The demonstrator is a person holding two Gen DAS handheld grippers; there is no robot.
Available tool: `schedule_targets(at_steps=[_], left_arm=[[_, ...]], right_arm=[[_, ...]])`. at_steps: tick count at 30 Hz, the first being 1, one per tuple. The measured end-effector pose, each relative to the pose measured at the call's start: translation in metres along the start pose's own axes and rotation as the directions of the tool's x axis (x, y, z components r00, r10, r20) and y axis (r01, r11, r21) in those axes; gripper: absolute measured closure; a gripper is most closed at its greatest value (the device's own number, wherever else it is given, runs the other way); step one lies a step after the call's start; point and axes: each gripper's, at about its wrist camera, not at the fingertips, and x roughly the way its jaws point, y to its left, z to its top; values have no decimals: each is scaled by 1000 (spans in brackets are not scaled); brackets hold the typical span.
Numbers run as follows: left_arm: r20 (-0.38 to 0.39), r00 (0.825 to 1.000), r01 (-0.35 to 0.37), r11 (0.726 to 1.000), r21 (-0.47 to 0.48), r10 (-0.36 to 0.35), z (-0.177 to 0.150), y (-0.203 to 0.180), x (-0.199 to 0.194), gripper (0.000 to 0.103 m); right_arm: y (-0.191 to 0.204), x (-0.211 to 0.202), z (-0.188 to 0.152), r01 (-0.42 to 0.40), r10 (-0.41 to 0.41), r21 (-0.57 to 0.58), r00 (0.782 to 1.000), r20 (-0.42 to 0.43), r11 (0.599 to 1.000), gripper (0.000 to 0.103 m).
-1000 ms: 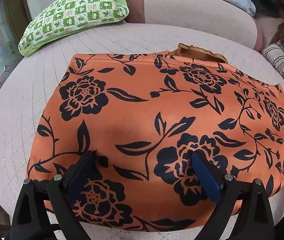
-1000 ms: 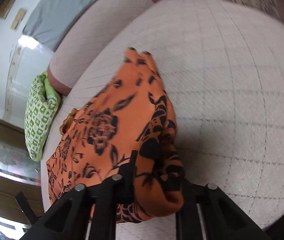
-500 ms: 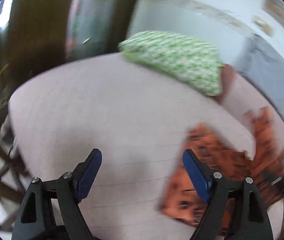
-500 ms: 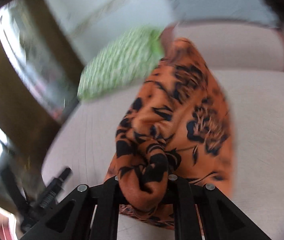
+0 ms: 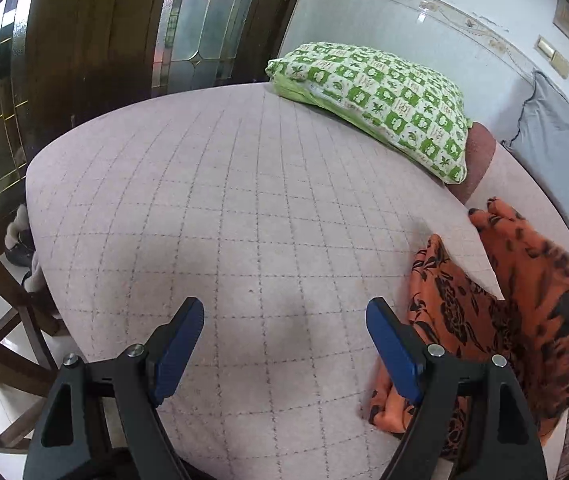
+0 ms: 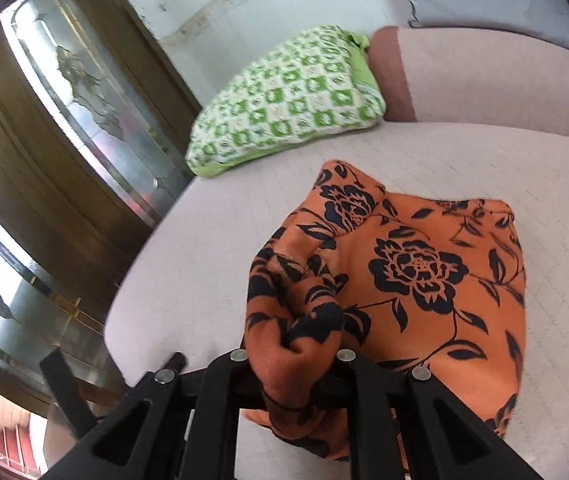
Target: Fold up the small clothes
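Observation:
The orange garment with black flowers point(image 6: 424, 280) lies partly folded on the pale quilted seat point(image 6: 212, 248). My right gripper point(image 6: 292, 356) is shut on a bunched edge of it at the near left of the cloth. In the left wrist view the same garment point(image 5: 496, 300) hangs and lies at the right, partly blurred. My left gripper point(image 5: 284, 336) is open and empty over bare seat point(image 5: 224, 220), its right blue pad point(image 5: 392, 348) just beside the cloth's edge.
A green and white checked cushion point(image 5: 376, 100) lies at the back of the seat, also in the right wrist view point(image 6: 288, 100). A grey pillow point(image 5: 560, 160) leans at the back right. A dark wood and glass door point(image 5: 104, 32) stands beyond the seat's left edge.
My left gripper has come off the garment and swung left over bare seat. My right gripper has carried the pinched edge over the cloth toward the left, folding it.

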Motion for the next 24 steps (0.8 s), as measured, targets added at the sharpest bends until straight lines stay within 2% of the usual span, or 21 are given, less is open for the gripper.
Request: schedule_targets(at_steps=[2, 3, 4, 5, 6, 7, 8, 9, 12, 15, 18, 22, 24], left_arm=[[-13, 1000, -1, 999, -37, 0, 2, 7, 3, 19], [-17, 1000, 0, 999, -46, -1, 2, 8, 3, 19], [-21, 1000, 0, 999, -46, -1, 2, 9, 4, 19], [-20, 1000, -3, 999, -33, 2, 2, 8, 4, 19], [-17, 1000, -3, 1000, -18, 2, 1, 6, 3, 19], [-14, 1000, 2, 1000, -3, -2, 0, 4, 2, 19], [-13, 1000, 20, 1000, 18, -19, 0, -1, 1, 19], [-14, 999, 39, 999, 28, -38, -1, -4, -1, 19], [-40, 991, 131, 988, 87, -128, -6, -22, -7, 19], [-107, 963, 261, 953, 156, -246, -17, -48, -15, 19], [-176, 946, 303, 936, 181, -272, -26, -66, -17, 19], [-187, 948, 299, 926, 232, -259, -32, -88, -21, 19], [-233, 941, 298, 926, 230, -245, -34, -97, -9, 20]], right_arm=[[7, 30, -15, 35, -36, -20, 997, -67, 999, 84], [7, 64, -32, 61, -68, -46, 983, -169, 997, 78], [2, 85, -44, 63, -69, -31, 967, -247, 998, 77], [-3, 100, -56, 53, -51, -2, 957, -285, 999, 76], [-3, 97, -59, 35, -32, 7, 970, -239, 999, 68], [-2, 88, -57, -3, 8, 22, 979, -202, 1000, 55], [-4, 82, -55, -57, 65, 44, 978, -196, 997, 26], [-6, 74, -52, -118, 129, 68, 972, -198, 991, 20], [-23, 41, -51, -112, 120, 68, 984, -131, 991, 20], [-59, 8, -59, -102, 111, 175, 993, -46, 979, 20], [-92, -22, -80, -76, 78, 245, 997, -1, 966, 20], [-124, -45, -89, -102, 99, 304, 995, 26, 947, 20], [-123, -40, -85, -115, 110, 298, 993, 33, 948, 20]])
